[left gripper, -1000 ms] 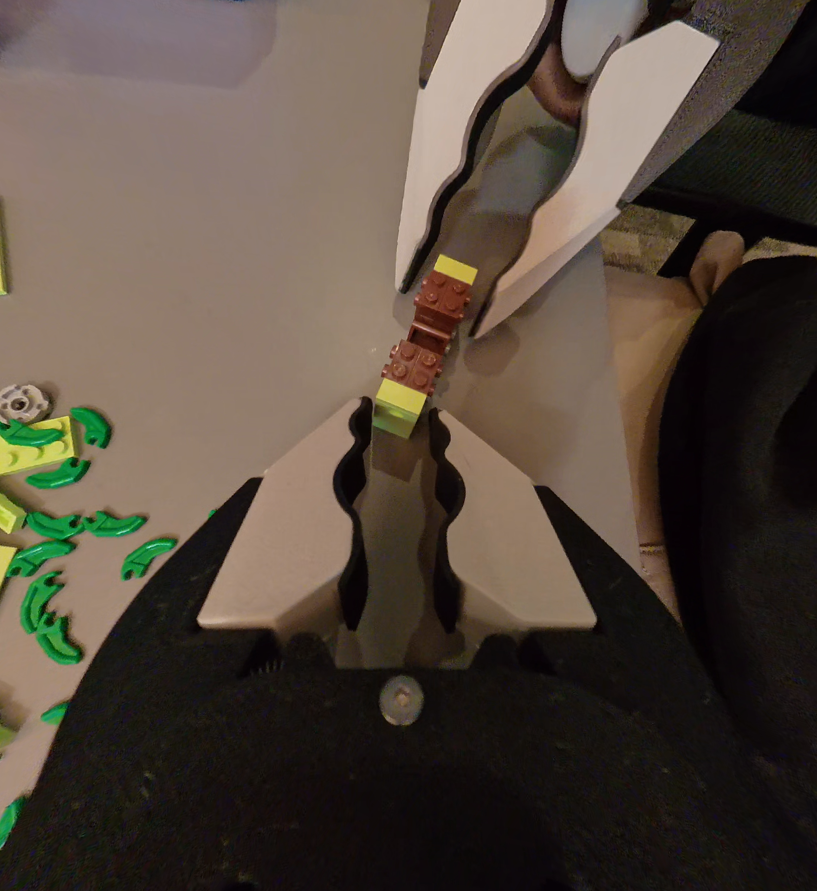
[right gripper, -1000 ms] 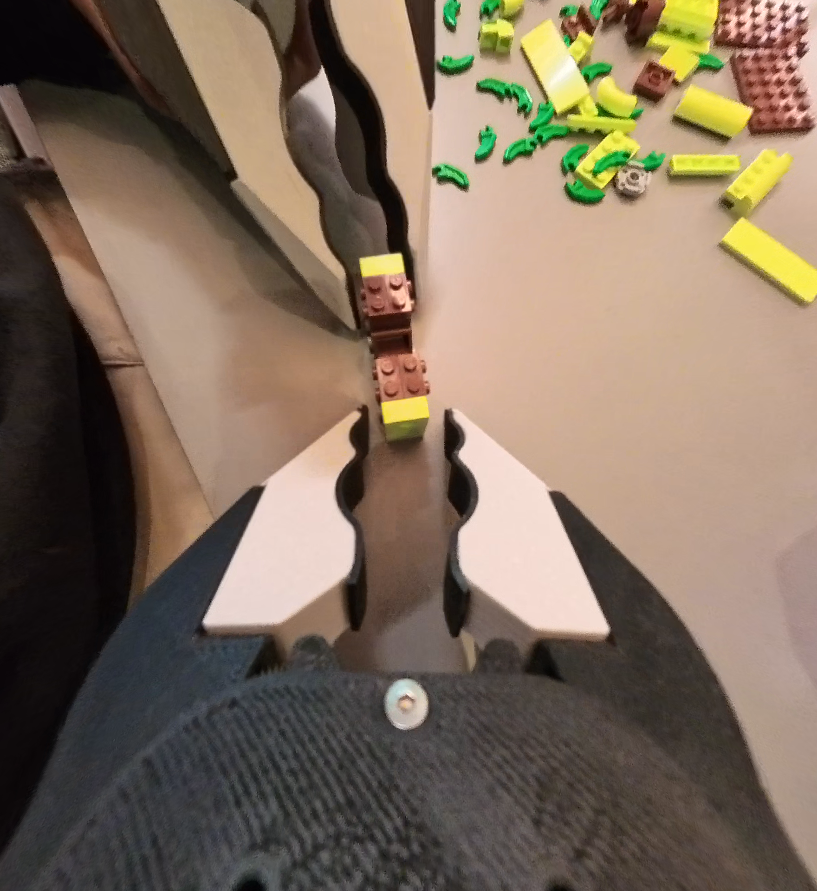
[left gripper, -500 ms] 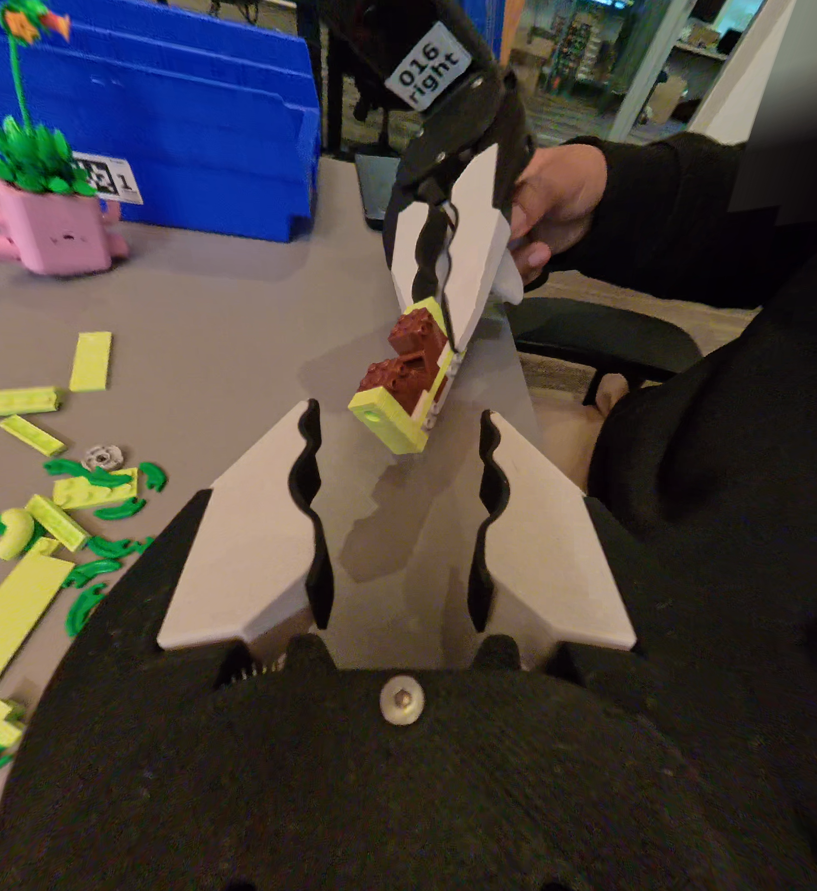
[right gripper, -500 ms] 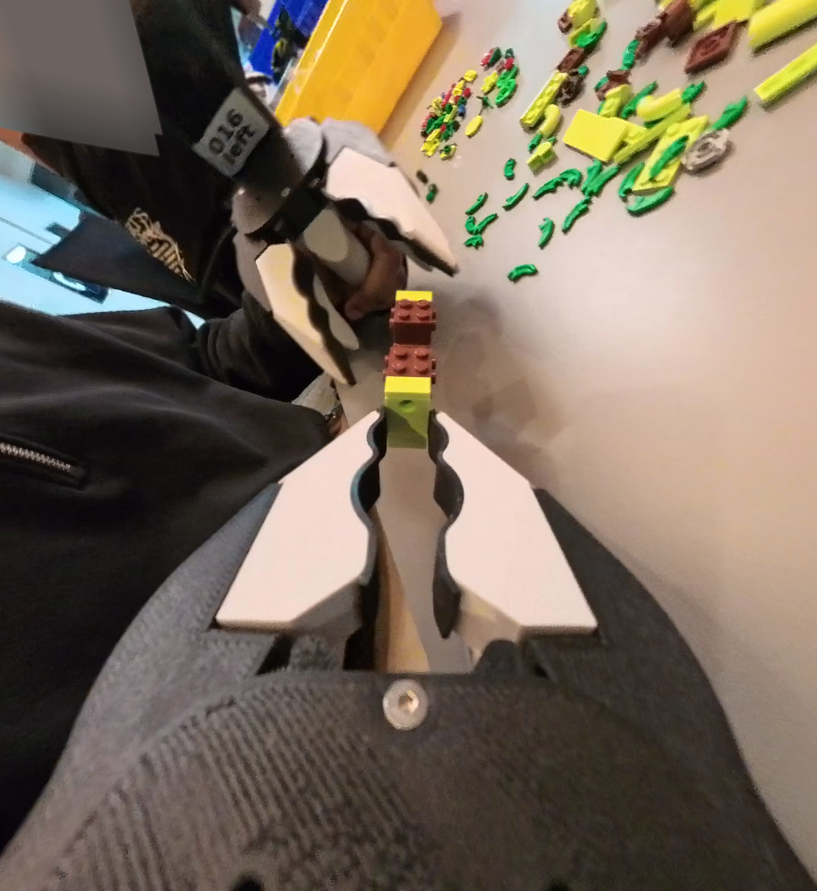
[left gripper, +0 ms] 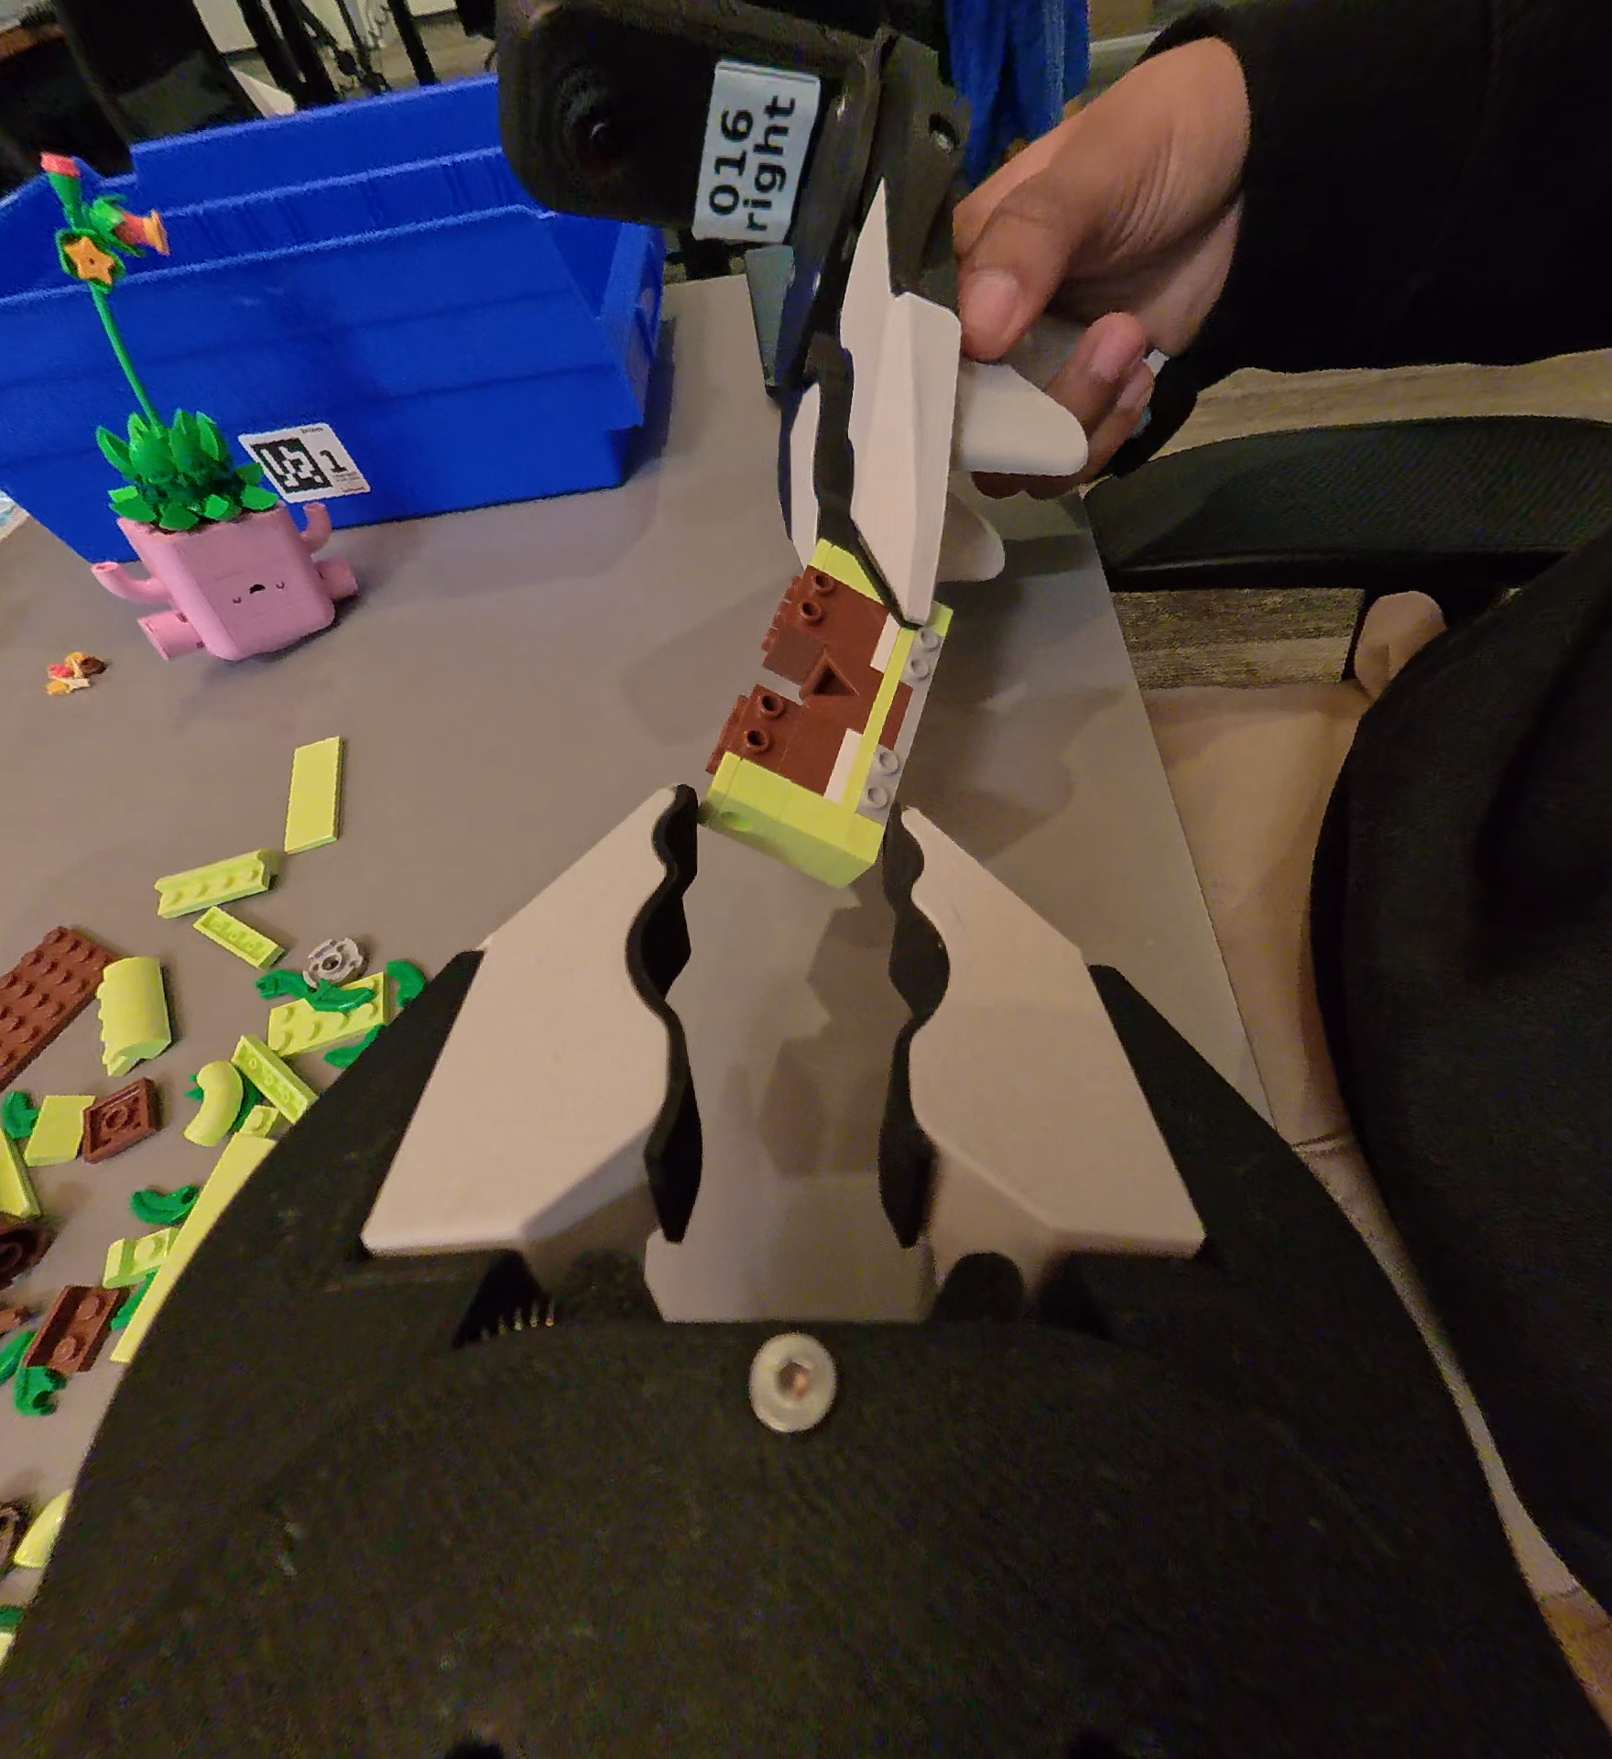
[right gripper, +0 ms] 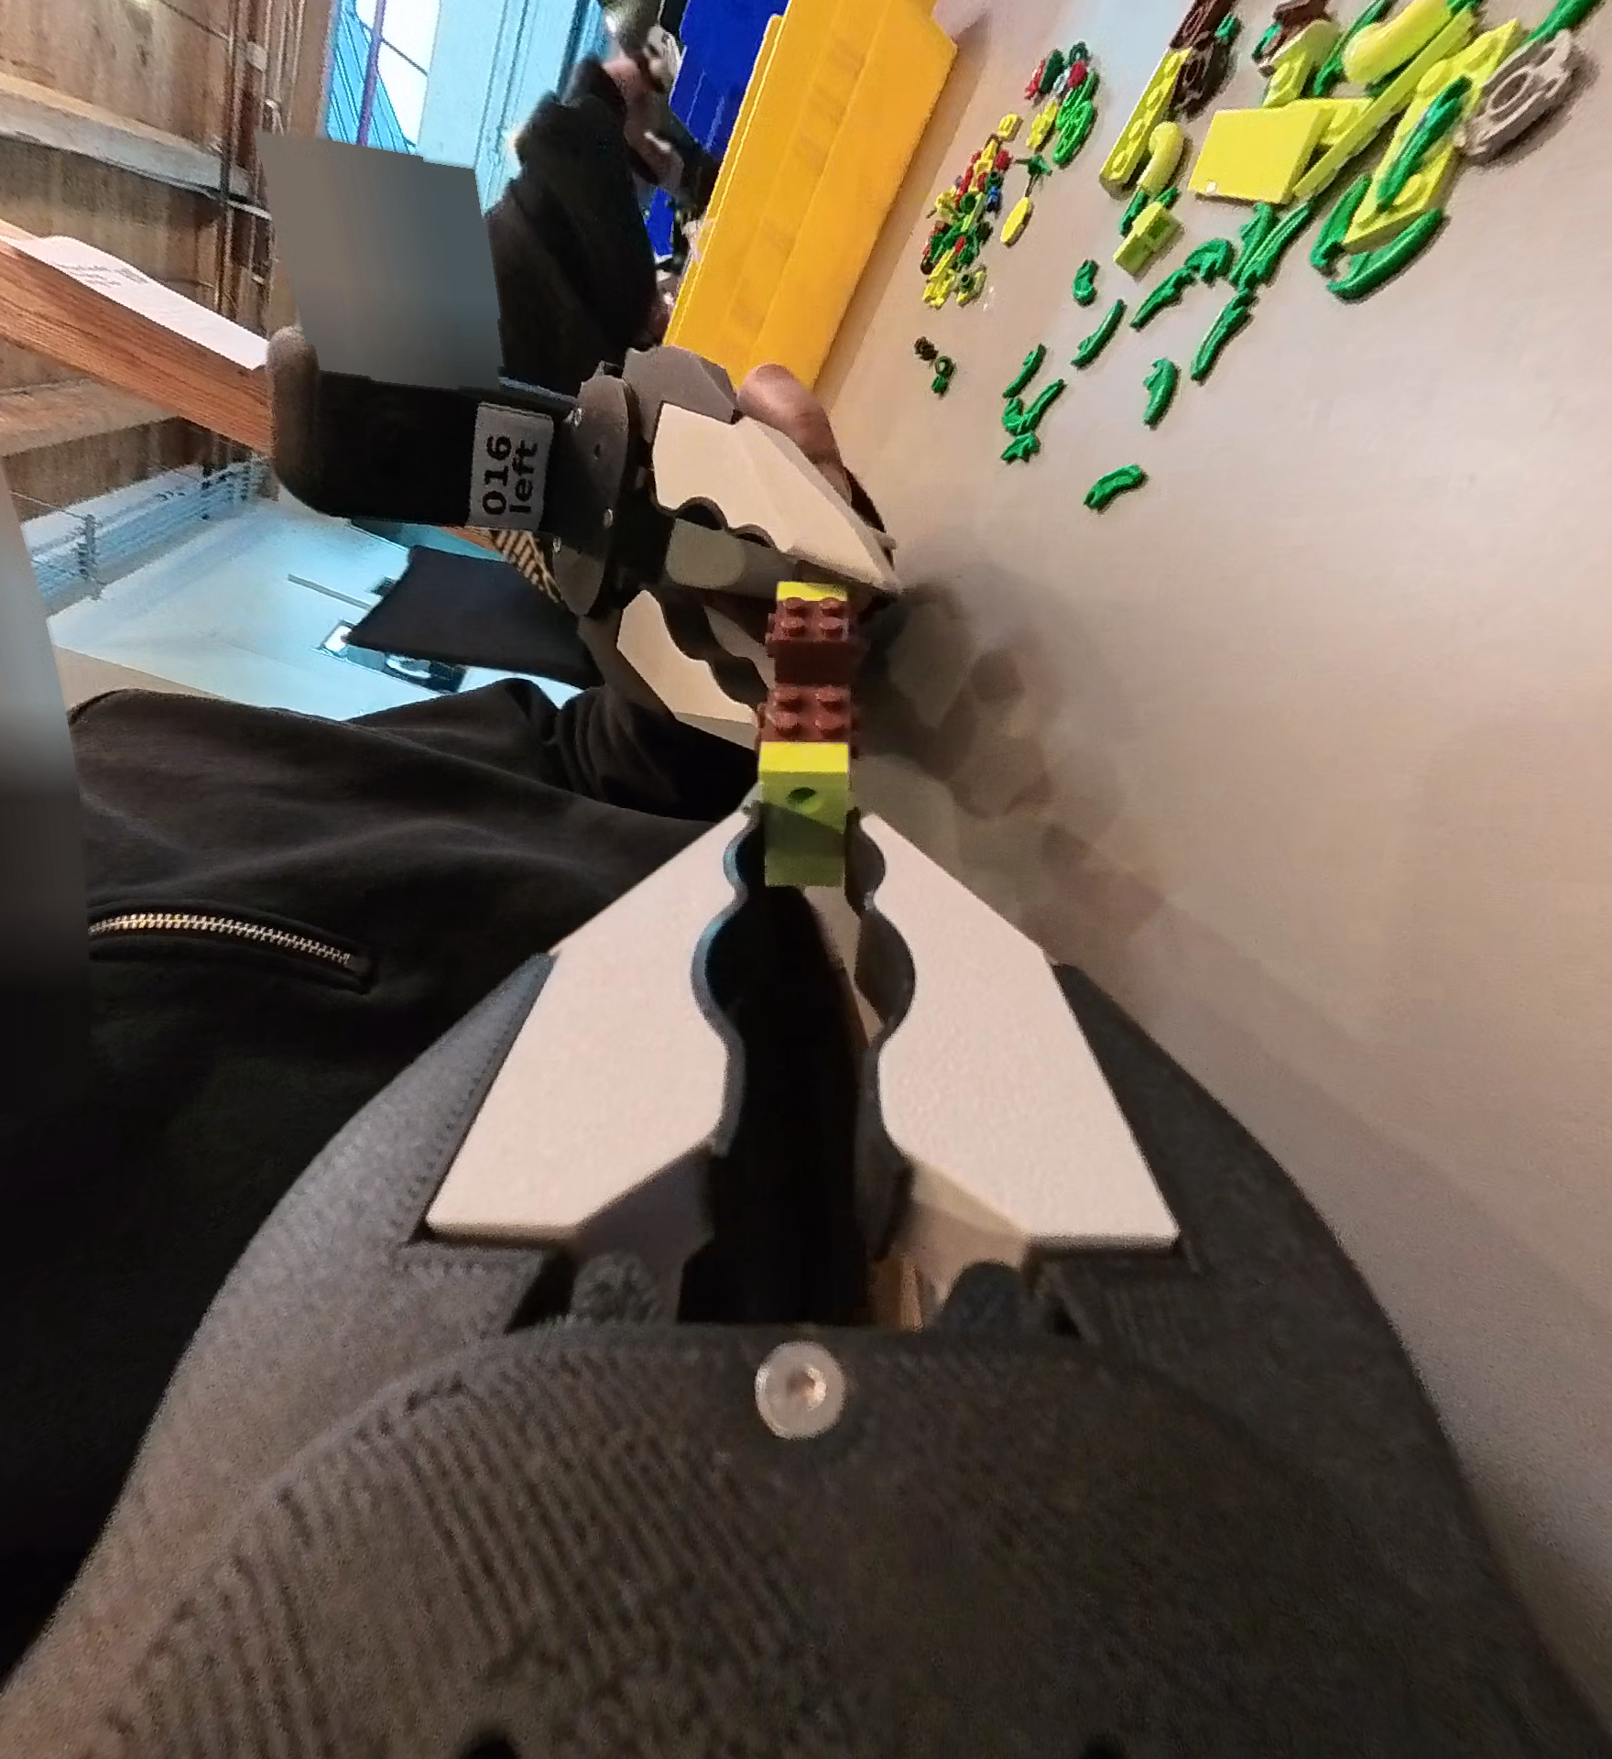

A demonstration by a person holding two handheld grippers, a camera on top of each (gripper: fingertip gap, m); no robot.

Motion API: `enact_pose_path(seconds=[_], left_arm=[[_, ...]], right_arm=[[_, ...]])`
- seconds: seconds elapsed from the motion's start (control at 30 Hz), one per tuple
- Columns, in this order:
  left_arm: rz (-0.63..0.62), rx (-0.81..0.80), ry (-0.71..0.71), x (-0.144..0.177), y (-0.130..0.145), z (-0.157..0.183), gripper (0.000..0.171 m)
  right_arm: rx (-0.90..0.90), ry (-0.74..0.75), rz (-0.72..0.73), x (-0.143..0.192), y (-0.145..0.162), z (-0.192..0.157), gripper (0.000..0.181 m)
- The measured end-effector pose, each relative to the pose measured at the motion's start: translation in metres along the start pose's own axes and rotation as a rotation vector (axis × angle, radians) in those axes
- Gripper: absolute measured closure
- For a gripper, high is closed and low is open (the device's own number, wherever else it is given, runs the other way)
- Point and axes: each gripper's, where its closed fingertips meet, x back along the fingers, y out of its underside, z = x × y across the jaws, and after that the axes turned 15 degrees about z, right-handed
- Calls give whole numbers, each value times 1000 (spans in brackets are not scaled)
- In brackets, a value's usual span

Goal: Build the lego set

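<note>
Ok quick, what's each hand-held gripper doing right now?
Left hand-held gripper: open, its fingers either side of the brick piece's lime end.
Right hand-held gripper: shut on the brick piece.

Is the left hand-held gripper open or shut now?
Open. In the left wrist view the left hand-held gripper has a wide gap between its fingers, and the lime and brown lego assembly sits at its tips, ungripped.

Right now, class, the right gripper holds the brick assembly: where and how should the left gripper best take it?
Probably the free lime end block, from below. The right gripper pinches the top of the brick assembly, and this squared block with flat sides hangs between the open left gripper tips.
</note>
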Motion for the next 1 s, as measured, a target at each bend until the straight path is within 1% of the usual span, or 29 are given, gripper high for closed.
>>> enact_pose_path(seconds=[0.1, 0.2, 0.3, 0.4, 0.53, 0.63, 0.7, 0.77, 0.87, 1.0], left_arm=[[-13, -10, -2, -1, 1, 1, 135], [-71, -16, 1, -2, 10, 3, 136], [-110, -59, -6, -4, 16, 5, 136], [-104, -92, -24, -5, 15, 4, 136], [-70, -63, -36, -5, 12, 1, 135], [-97, -48, -57, -4, 17, -5, 132], [-119, 12, -68, -3, 22, -9, 123], [-113, 84, -68, -2, 22, -12, 117], [-77, 156, -79, 2, 18, -19, 116], [-79, 190, -100, 5, 20, -25, 115]], right_arm=[[-6, 7, 5, 1, 0, 1, 167], [10, 37, -5, 1, 2, 6, 167], [7, 51, -11, 3, 3, 8, 167], [1, 53, -3, 4, 2, 9, 167], [14, 47, 12, 3, 0, 9, 167], [54, 67, 12, 1, -2, 13, 167], [100, 107, 2, 0, -1, 20, 167], [193, 188, -18, -1, -1, 32, 167], [367, 289, -67, -2, -3, 46, 167], [592, 341, -112, -7, -9, 52, 167]])
